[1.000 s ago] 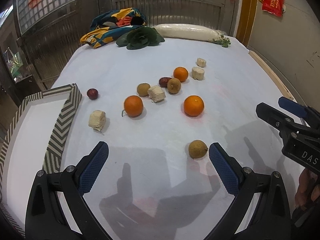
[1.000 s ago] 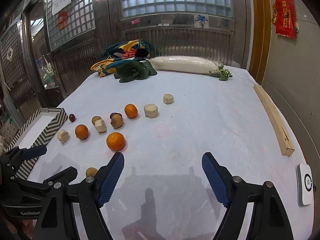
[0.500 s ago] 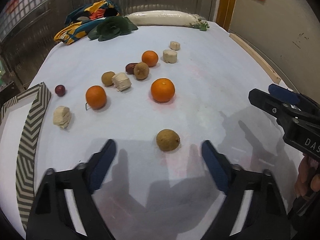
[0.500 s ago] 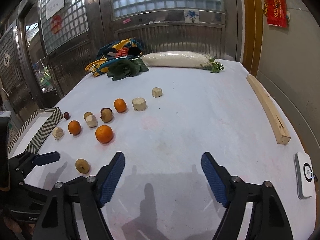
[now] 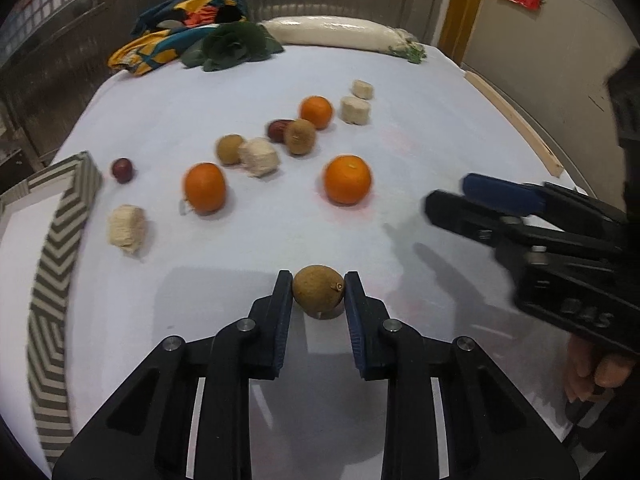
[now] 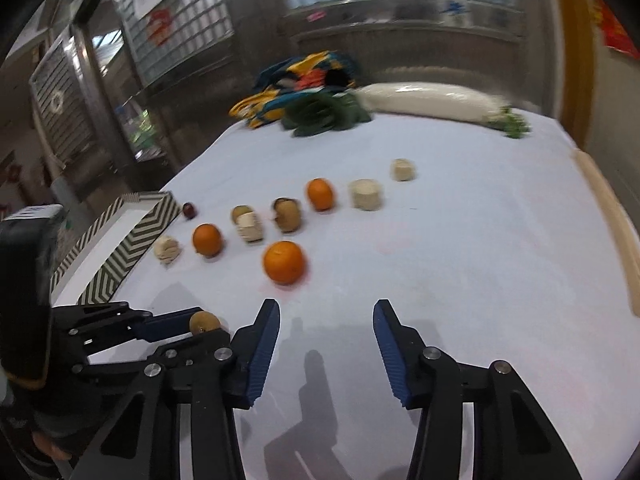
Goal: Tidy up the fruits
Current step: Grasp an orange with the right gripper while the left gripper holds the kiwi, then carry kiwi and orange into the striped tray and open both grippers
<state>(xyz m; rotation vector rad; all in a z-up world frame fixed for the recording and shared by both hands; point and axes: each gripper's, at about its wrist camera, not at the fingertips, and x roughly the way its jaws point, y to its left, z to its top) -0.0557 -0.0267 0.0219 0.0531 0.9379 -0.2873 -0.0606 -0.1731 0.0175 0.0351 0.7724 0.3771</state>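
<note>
Brown kiwi (image 5: 318, 297) sits nr table's (image 5: 420, 184) near edge, upright-ish, stem nub to the right, blue pads touching both sides. Beyond it, big orange (image 5: 347, 179) abt mid-table, 2nd orange (image 5: 204, 187) to its left, 3rd, smaller orange (image 5: 316, 111) farther back. Two more kiwis: one (image 5: 229, 149) touching a pale cut chunk (image 5: 259, 156), other (image 5: 300, 136) just beside a dark red date (image 5: 278, 130). Another small dark red fruit (image 5: 122, 169) lies nr left edge, close to striped tray (image 5: 64, 240). Pale chunk (image 5: 125, 225) nearest the tray; two more chunks (image 5: 355, 109) (image 5: 363, 89) toward the far right, apart from each other.
</note>
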